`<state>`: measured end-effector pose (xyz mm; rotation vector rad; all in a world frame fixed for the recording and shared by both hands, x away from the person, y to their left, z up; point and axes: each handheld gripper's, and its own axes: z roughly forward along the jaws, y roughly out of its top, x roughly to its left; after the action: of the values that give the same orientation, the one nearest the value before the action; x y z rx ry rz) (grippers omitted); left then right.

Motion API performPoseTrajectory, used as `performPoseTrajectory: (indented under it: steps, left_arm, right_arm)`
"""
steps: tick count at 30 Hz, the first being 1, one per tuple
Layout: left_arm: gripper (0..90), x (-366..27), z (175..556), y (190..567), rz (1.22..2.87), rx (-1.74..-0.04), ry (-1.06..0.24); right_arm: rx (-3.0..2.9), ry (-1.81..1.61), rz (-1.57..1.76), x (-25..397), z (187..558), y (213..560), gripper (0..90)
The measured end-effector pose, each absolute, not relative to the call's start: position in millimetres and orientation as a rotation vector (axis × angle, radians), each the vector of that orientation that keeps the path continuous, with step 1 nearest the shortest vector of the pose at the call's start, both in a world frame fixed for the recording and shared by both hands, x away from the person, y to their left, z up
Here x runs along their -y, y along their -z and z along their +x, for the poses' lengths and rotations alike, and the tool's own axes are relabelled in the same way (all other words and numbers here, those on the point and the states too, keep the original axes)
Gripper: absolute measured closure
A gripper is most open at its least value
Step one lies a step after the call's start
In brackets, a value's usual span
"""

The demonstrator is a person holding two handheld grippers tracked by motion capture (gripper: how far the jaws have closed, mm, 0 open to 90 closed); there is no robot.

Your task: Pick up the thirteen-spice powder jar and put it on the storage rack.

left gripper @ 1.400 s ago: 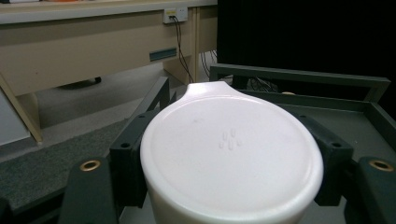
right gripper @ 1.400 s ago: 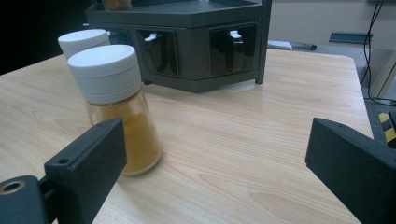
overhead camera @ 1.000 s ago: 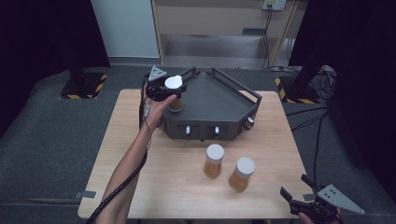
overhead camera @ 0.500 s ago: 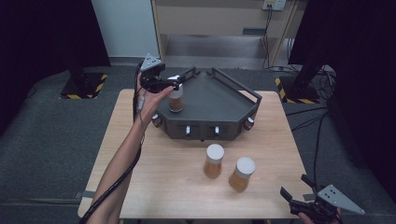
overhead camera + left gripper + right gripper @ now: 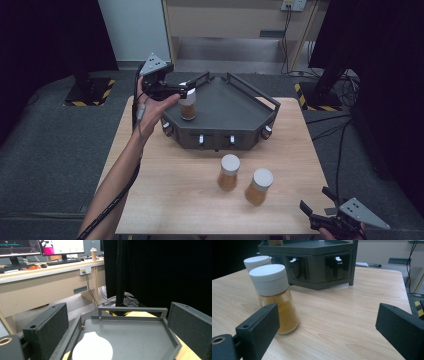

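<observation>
Spice jar (image 5: 188,104) standing upright on the dark rack (image 5: 235,112), at the rack's left rear corner near the rail; white cap (image 5: 92,348) seen low between the jaws in the left gripper view. Left gripper (image 5: 186,90) held up at cap height, jaws spread wide to either side of the cap with air on both sides, gripping nothing, most likely just let go or about to close. Right gripper (image 5: 314,210) parked at the near right table edge (image 5: 165,210), jaws gaping wide, nothing between them. Two more jars on the wood in front of the rack: one (image 5: 228,171) upright, the other (image 5: 258,186) just right of it, close but apart; the nearer one (image 5: 274,297) big in the right gripper view, orange-brown powder up to the shoulder. Handling guess: small, light, rigid clear body, probably plastic or glass, smooth and a bit slippery, wider at the base than at the neck, top-heavy enough to tip if nudged at the cap. Best hold: across the cap skirt or just under it, where flat sides give the pads purchase; body grip likely to slide on the taper. Gentle squeeze enough, no crushing risk judged, but tipping or dropping on the rack rail possible.
</observation>
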<state>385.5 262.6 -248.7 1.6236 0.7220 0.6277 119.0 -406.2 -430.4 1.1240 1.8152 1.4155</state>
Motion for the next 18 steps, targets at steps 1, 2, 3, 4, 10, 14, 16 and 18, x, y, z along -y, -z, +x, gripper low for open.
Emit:
performPoseTrajectory:
  steps: [1,2,3,4,10,14,16,18]
  left_arm:
    - [2.2,-264,383,247,1.63,-0.718,-0.627]
    - [2.2,-264,380,247,1.632,-0.713,-0.63]
    - [2.2,-266,376,246,1.637,-0.709,-0.632]
    - [2.2,-267,373,246,1.634,-0.705,-0.626]
    - [2.5,-276,352,247,1.637,-0.683,-0.619]
    - [2.5,-283,338,250,1.634,-0.653,-0.622]
    - [2.5,-288,329,255,1.623,-0.633,-0.612]
    - [2.5,-292,322,259,1.622,-0.619,-0.606]
  right_arm:
    - [-1.816,-1.416,1.124,406,119,430,5.3]
    - [-1.815,-1.417,1.125,406,119,430,5.2]
    - [-1.815,-1.417,1.125,406,119,430,5.3]
    - [-1.815,-1.417,1.125,406,119,430,5.3]
    - [-1.822,-1.413,1.121,405,119,430,5.3]
    - [-1.824,-1.411,1.119,405,119,430,5.3]
    - [-1.823,-1.412,1.12,405,119,430,5.3]
    - [-1.824,-1.41,1.118,405,120,430,5.3]
